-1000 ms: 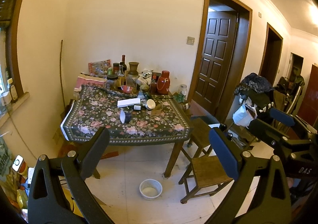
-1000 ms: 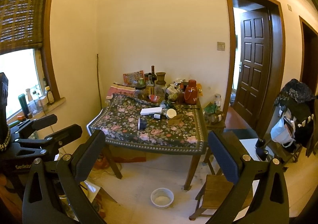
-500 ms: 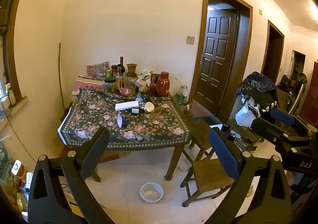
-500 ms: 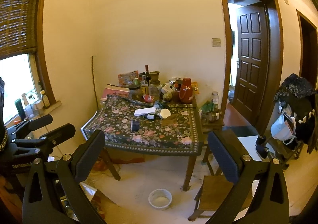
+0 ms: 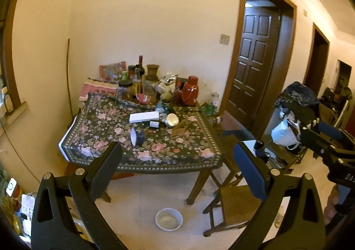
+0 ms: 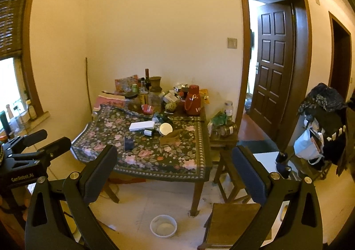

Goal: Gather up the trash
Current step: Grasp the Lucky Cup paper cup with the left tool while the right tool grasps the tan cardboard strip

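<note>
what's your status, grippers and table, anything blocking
Left gripper open, empty. Right gripper open, empty. Cluttered table ahead, out of reach, nothing picked. Wooden chair and white bowl on floor in the path.

White letters "VH" on the red thermos (image 6: pixel 192 100) standing at the back of the table. "GenRobot.AI" printed in white on the body of the left gripper (image 6: pixel 35 145), seen from the right wrist view. Partial white letters "DAS" on the body of the right gripper (image 5: pixel 328 137), seen from the left wrist view; the rest is cut off.

Both wrist cams stand back, facing the far-wall counter (image 5: pixel 142 139) (image 6: pixel 155 152); right cam sits further right, both share it.
</note>
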The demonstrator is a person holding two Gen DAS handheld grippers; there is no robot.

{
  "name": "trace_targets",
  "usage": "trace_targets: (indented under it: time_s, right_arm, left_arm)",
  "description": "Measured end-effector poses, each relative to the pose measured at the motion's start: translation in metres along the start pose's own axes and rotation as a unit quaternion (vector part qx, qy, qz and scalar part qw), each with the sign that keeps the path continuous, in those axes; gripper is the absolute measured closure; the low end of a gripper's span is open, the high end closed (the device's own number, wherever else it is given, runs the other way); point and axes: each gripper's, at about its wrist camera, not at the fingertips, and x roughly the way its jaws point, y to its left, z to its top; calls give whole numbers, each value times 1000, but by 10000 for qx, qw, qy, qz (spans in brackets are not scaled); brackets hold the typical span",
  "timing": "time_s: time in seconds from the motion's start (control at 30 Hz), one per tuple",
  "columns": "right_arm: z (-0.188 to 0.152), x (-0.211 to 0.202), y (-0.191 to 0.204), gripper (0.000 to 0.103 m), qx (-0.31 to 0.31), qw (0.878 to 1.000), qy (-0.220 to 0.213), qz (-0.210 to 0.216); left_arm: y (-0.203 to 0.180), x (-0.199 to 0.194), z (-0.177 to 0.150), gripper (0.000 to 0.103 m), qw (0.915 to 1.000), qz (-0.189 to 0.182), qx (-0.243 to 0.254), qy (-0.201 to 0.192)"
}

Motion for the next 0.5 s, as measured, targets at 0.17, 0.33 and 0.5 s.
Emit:
trace_targets:
  time_s: [0.17,0.33,0.5]
  right_arm:
    - [9,42,5,0,78,9998,183,-44]
    - [23,96,23,0,170,9989,408,-169]
    - [38,148,43,0,248,9965,754,-272]
  left_arm:
    - [23,50,14,2,9999,48,-26,121]
    - [56,109,37,2,9996,-112,-41,240]
    - [94,169,59,2,9984,-204,-29,536]
